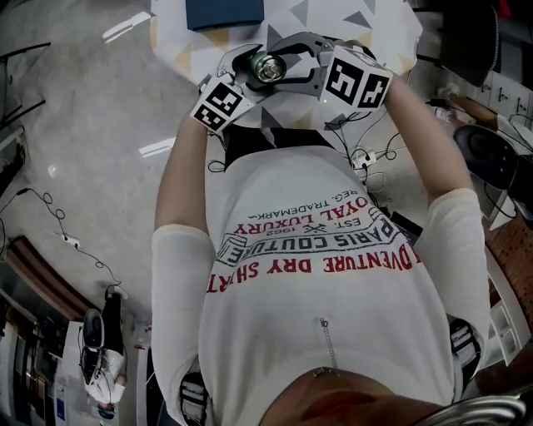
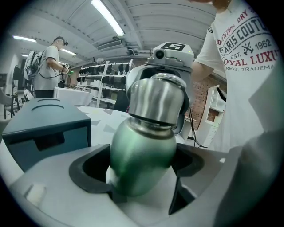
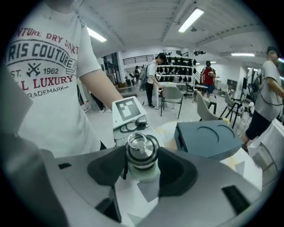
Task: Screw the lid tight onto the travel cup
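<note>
Jaws of the left gripper (image 2: 140,165) are closed on the lower body of the travel cup (image 2: 142,150), with their dark, scooped pads (image 2: 88,166) against its two sides. The body is rounded, smooth metal with a satin green sheen, and it narrows to a steel collar under the lid (image 2: 157,99).

The right gripper (image 3: 143,174) comes at the cup from the other end. Its jaws stand fairly wide with the lid (image 3: 142,150) between them, and the dark curved pads (image 3: 179,173) meet the lid's sides. The lid is a short brushed-steel cylinder with a dark band around it and a glossy round fitting on top.

The cup is held off the desk (image 1: 379,25) in front of the person's chest. Its long axis is close to upright, base down toward the left gripper and lid up toward the right one. In the left gripper view it leans a little toward the person's printed white shirt (image 1: 325,258).

Below the cup the desk top is white with grey triangles. A matte slate-blue box (image 3: 213,137) with rounded corners sits on it just beyond the jaws. White marker cubes (image 1: 358,79) with black squares ride on both grippers.
</note>
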